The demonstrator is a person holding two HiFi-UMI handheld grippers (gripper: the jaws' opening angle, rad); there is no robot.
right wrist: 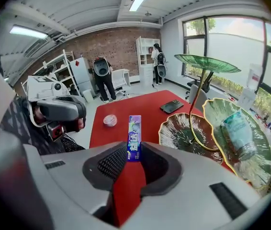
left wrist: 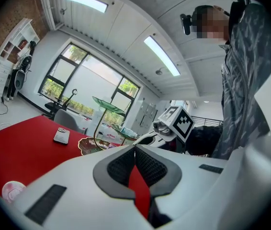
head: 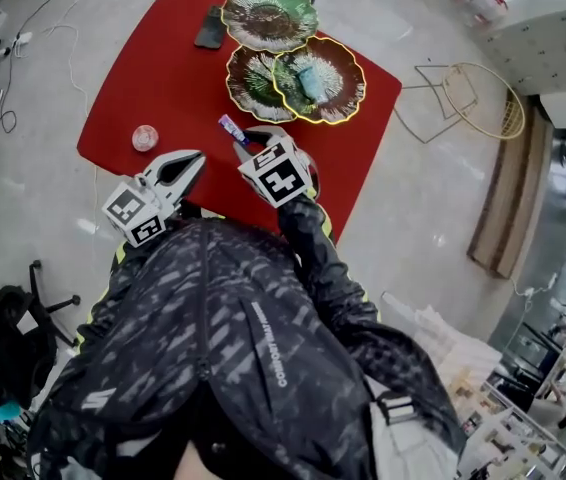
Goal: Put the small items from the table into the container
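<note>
Right tool clamps a stick of chewing gum above the near edge of the red counter in the head view. The tiered stand of leaf-shaped dishes lies just ahead and slightly to its right, so this hand is judged the nearer one for the drop. The left tool hangs beside it, close to a round pink-and-white item. A dark phone lies at the counter's far side, and a pale teal packet sits in the gold-rimmed dish. In the left gripper view, the left tool's jaws meet with nothing between them; the round pink-and-white item is low to their left and the phone lies beyond. In the right gripper view, the gum is pinched at its lower end between the pads, its long axis running straight out along the jaws. The brown dish and the gold-rimmed dish lie ahead to the right. White characters on the blue-and-lilac wrapper appear to read 益达; print on the person's jacket is too small to read.
</note>
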